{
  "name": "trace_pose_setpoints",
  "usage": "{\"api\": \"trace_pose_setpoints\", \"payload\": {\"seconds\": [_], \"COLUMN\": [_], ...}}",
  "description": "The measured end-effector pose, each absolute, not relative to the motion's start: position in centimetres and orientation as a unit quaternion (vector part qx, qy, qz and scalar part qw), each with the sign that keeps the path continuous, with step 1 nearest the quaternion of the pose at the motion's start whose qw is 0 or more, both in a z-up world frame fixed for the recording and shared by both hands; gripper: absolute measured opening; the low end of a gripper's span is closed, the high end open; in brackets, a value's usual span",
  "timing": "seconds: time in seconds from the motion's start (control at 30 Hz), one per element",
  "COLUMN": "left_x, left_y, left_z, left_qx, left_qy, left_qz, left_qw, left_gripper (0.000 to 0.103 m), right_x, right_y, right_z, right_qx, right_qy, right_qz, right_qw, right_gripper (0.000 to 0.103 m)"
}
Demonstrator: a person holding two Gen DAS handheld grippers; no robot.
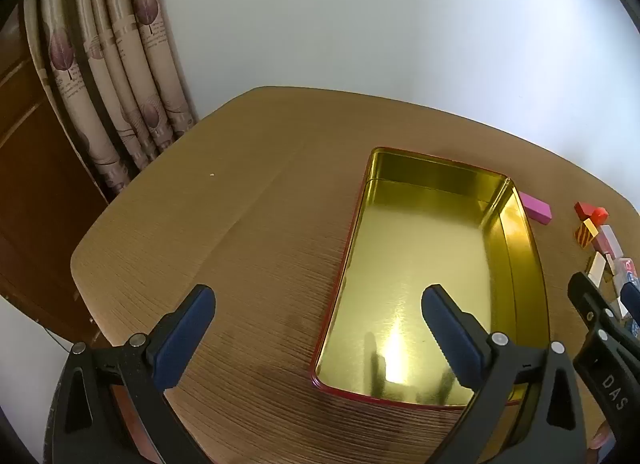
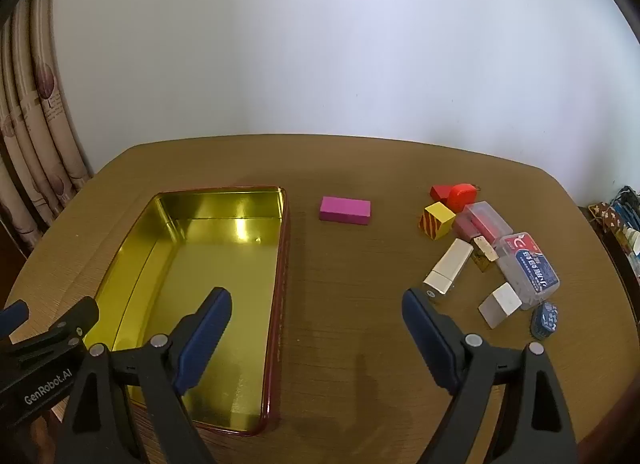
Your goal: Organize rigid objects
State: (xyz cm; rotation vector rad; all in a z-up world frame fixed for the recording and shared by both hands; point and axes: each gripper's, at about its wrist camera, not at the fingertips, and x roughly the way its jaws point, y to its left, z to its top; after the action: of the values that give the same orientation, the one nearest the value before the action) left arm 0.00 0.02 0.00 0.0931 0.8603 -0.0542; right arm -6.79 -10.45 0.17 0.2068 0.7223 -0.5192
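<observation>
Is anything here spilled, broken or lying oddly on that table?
Nothing looks spilled or damaged. The gold tin stands empty, while small blocks and boxes lie jumbled at odd angles to its right; a pink block lies apart between them.

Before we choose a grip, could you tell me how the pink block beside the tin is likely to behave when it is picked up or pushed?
The pink block looks rigid, with crisp edges, so it probably will not flex. It lies flat on a broad face on the table, so a push would likely slide it, not roll or tip it. Its smooth painted sides might slip slightly.
</observation>
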Motion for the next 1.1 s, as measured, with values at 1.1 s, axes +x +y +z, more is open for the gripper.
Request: {"api": "trace_pose_setpoints", "payload": {"seconds": [1.1], "left_x": [-0.5], "left_y": [-0.5], "left_z": [0.5], "left_qx": [0.057], "left_qy": [0.407], "left_qz": [-0.025], "left_qw": [0.911], "left_gripper": [0.102], "right_x": [-6.9], "right_y": [-11.7], "right_z": [1.0], "right_qx": [0.102], "right_qy": [0.350], "right_qz": [-0.255], "right_qw": [0.896], "right_gripper": [0.089]}}
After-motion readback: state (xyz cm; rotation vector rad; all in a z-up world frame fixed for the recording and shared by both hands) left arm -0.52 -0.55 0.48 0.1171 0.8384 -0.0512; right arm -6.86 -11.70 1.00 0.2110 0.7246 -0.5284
